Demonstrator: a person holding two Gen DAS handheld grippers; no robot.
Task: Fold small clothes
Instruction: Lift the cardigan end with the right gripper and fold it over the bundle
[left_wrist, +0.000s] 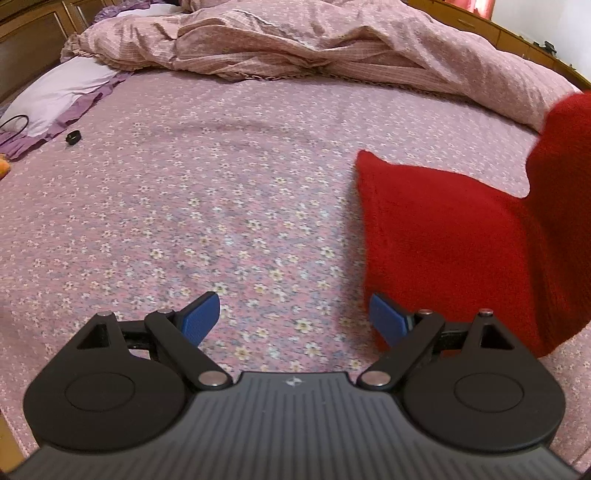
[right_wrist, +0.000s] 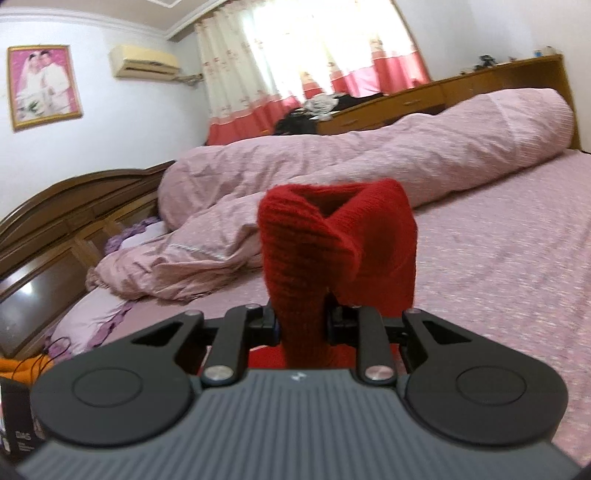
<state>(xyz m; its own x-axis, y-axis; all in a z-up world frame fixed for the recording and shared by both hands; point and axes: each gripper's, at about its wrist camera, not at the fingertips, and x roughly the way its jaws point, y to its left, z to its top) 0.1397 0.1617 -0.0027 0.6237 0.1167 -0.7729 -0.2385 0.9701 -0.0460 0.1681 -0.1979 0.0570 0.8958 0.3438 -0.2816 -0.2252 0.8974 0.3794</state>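
A red knitted garment (left_wrist: 450, 236) lies on the flowered pink bed sheet (left_wrist: 221, 192) at the right of the left wrist view, with its far right part lifted upward. My left gripper (left_wrist: 295, 317) is open and empty, low over the sheet, its right blue pad (left_wrist: 388, 321) next to the garment's near edge. In the right wrist view my right gripper (right_wrist: 301, 325) is shut on a bunched fold of the red garment (right_wrist: 332, 243), which stands up above the jaws, raised off the bed.
A crumpled pink quilt (left_wrist: 295, 40) lies across the far side of the bed. A white and purple pillow (left_wrist: 55, 96) and a small black object (left_wrist: 72, 137) are at far left. A wooden headboard (right_wrist: 74, 206) and a wooden ledge (right_wrist: 461, 92) border the bed.
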